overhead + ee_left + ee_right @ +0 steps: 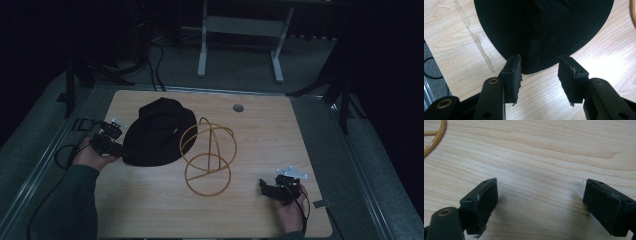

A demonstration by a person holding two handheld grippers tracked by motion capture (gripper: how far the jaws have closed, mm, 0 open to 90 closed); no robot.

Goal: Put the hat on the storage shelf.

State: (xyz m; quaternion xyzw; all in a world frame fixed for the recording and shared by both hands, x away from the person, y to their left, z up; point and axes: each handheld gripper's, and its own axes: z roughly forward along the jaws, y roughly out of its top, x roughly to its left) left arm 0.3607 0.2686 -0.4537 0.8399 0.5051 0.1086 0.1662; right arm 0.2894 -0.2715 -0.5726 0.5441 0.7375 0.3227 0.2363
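The black hat (159, 132) is lying left of centre in the high view on the surface (150, 210), touching the gold wire stand (207, 157) beside it. The left hand-held gripper (540, 68) is sitting at the hat's brim edge with jaws apart, not pressing it. The right hand-held gripper (540, 197), at lower right in the high view, is resting with jaws wide apart over bare wood.

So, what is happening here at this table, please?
A person holds a two-jaw gripper in each hand at a wooden table. The left gripper sits at the brim of a black hat, its jaws open on either side of the brim edge without pressing it. The right gripper rests open over bare wood near the table's front edge. A gold wire stand stands beside the hat, between the two hands.
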